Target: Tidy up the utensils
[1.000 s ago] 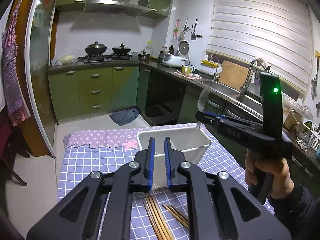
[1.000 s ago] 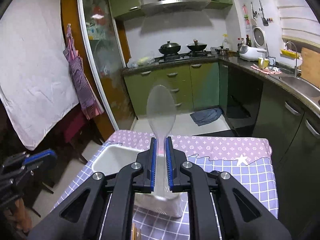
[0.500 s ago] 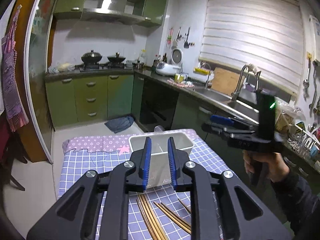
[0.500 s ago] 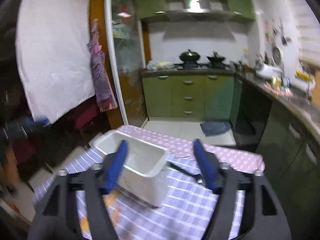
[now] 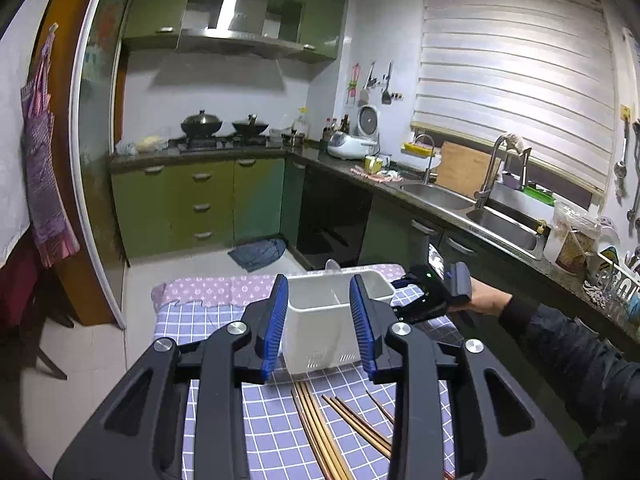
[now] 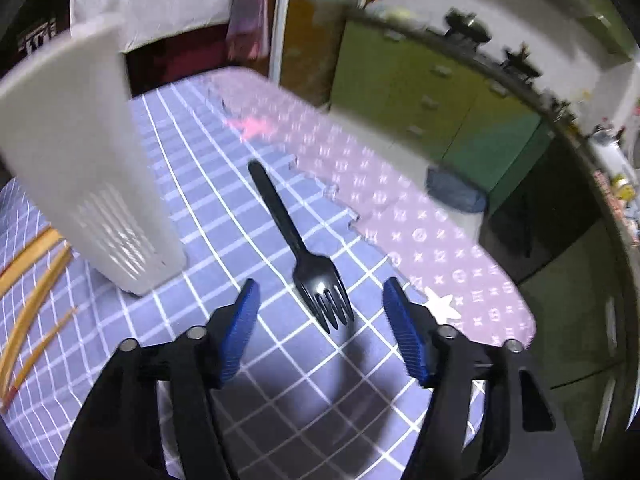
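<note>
Black plastic fork lies ahead of right gripper, jaws spread, just narrowing, nothing between; next: lower, pinch handle.

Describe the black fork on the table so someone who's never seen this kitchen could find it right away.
Start at the table with the blue checked cloth. Right of the white utensil bin, the black fork lies flat on the cloth, tines toward the right gripper. It is the only black utensil; the chopsticks left of the bin are wooden.
</note>
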### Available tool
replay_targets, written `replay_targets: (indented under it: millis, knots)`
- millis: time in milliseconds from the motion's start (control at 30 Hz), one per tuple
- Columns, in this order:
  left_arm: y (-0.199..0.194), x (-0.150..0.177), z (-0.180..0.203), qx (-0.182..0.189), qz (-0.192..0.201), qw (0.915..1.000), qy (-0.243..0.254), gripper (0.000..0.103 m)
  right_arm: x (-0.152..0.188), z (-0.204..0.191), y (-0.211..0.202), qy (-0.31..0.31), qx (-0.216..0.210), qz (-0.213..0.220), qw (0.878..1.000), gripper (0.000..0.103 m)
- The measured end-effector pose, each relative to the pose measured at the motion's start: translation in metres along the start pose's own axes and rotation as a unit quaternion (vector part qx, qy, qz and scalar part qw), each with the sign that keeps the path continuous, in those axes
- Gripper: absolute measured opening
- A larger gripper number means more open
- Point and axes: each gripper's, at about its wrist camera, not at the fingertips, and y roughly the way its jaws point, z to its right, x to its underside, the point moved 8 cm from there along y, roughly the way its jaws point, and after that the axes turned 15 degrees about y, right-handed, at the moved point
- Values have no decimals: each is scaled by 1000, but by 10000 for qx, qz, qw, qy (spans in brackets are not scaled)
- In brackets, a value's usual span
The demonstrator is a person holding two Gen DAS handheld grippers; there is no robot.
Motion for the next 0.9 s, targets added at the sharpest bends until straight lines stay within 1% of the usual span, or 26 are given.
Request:
replay_targets:
  millis: [67, 200, 300, 400, 467, 533, 600, 733, 833, 900]
  knots:
    - [4, 3, -2, -51, -75, 10000, -6, 31, 2, 5, 11, -67, -112, -122, 9998, 57]
    - [15, 7, -3, -69, -228, 9997, -74, 31, 5, 11, 22, -37, -255, -93, 9996, 57]
    - [22, 7, -2, -57, -313, 9995, -60, 31, 10, 13, 29, -31, -326, -180, 9993, 57]
    - [28, 9, 0, -24, -385, 9993, -21, 31, 10, 14, 30, 114, -513, -172, 9985, 57]
    - [30, 9, 2, -14, -415, 9991, 7, 31, 7, 11, 31, 143, -603, -154, 9980, 49]
    - [32, 10, 2, -4, -441, 9990, 17, 32, 7, 7, 31, 80, -662, -106, 9977, 30]
    - [34, 13, 3, 4, -483, 9988, 19, 34, 7, 7, 31, 218, -715, -154, 9971, 24]
    - [37, 12, 6, 55, -546, 9985, 51, 35, 8, 7, 27, 396, -655, -203, 9969, 24]
    - [35, 12, 8, 61, -532, 9985, 135, 35, 14, 12, 12, 511, -525, -98, 9973, 24]
    - [35, 12, 10, 96, -515, 9984, 195, 35, 22, 13, -1, 628, -540, -15, 9966, 24]
